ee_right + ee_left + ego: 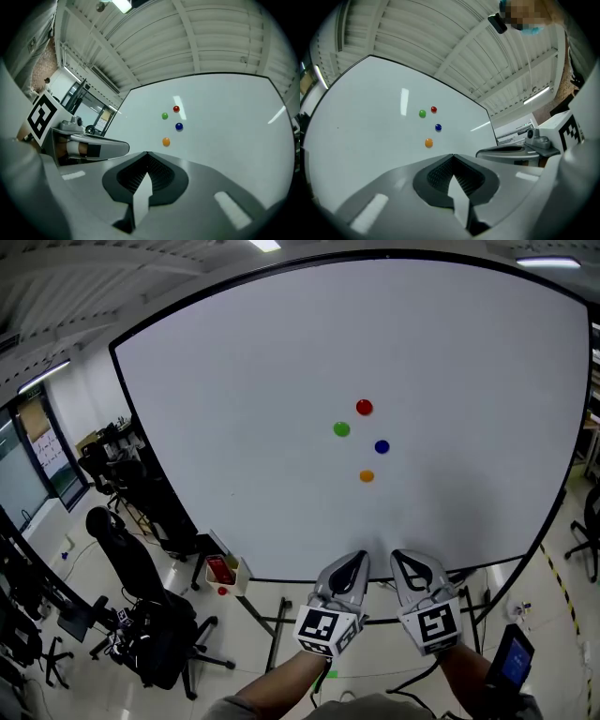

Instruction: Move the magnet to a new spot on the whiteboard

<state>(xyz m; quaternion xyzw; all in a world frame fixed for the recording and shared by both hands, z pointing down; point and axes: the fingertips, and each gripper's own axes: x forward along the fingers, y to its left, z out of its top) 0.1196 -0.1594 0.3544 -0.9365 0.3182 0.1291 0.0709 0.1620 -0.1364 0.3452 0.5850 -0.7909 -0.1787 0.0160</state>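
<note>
Meeting tip to tip with nothing between them, the fingers of the left gripper (453,155) are fully together, and those of the right gripper (147,153) are closed and empty in the same way. Both grippers hang side by side, near each other, below the lower edge of the whiteboard (234,381). They point up toward it but are well apart from its surface.

Out on the board four small round magnets sit in a loose cluster right of centre. The red magnet (364,408) is topmost, the green magnet (341,429) is just below and to its left, the blue magnet (381,446) is lower right, and the orange magnet (367,476) is lowest, nearest the grippers. None is touched. The task does not say which one is meant, and nothing here settles it.

By my reading the job stands at its very start: no approach is under way and no magnet is singled out. The next move calls for one gripper to spread its fingers, reach up to the chosen magnet and close square across its rim. The button is small and lies flat on the board, so the tips must come in close to the surface without scraping it. Its neighbours are near, so too wide an opening could nudge one. After that — lift it off or slide it to bare board, and plenty lies to the left.
</note>
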